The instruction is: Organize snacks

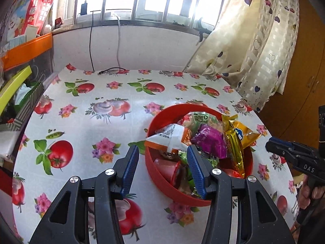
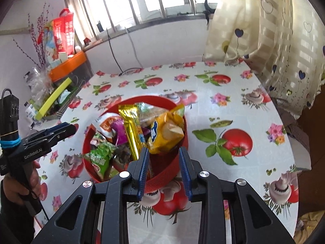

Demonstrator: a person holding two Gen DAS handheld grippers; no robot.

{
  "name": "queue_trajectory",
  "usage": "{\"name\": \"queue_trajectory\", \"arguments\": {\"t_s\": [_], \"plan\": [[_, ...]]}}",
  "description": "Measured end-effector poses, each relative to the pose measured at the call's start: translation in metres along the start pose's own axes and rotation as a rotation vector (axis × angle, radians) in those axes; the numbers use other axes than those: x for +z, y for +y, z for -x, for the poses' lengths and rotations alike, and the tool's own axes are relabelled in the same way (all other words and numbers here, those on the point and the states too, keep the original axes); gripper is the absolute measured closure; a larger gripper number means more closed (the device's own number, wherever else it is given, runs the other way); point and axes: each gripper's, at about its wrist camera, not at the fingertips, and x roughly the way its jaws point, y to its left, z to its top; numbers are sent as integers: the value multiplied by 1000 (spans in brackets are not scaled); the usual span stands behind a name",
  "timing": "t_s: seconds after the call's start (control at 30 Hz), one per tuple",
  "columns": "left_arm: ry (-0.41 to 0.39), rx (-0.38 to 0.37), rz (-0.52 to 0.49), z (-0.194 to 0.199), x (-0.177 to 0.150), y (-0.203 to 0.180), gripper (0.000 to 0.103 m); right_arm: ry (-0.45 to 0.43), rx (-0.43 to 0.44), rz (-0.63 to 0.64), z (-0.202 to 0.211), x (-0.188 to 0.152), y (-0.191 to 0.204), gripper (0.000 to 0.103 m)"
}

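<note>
Snacks fill one red bowl [image 2: 166, 174] on the surface, just ahead of both sets of fingers. The left gripper [image 1: 163, 170] stands released, straddling the bowl's near rim; the right gripper [image 2: 164, 169], nearly closed, grasps nothing. A careless lift could catch the rim, tipping the bowl. One gold stick pack [image 2: 132, 130], one yellow chip bag [image 2: 168, 130], one purple pack [image 1: 209, 140].

The tabletop [image 1: 85, 122] lies bare left of and beyond the red snack bowl [image 1: 162, 172]; curtain [image 1: 254, 61] crowds its far right corner, clutter its left edge
</note>
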Motion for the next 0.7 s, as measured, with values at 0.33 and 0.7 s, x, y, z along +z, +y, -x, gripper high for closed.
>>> {"name": "queue_trajectory", "arguments": {"t_s": [0.33, 0.7], "plan": [[-13, 20, -22, -7, 13, 8, 52, -1, 5, 4, -6, 24, -6, 75], [2, 35, -61, -26, 29, 13, 52, 45, 4, 91, -29, 49, -1, 83]]}}
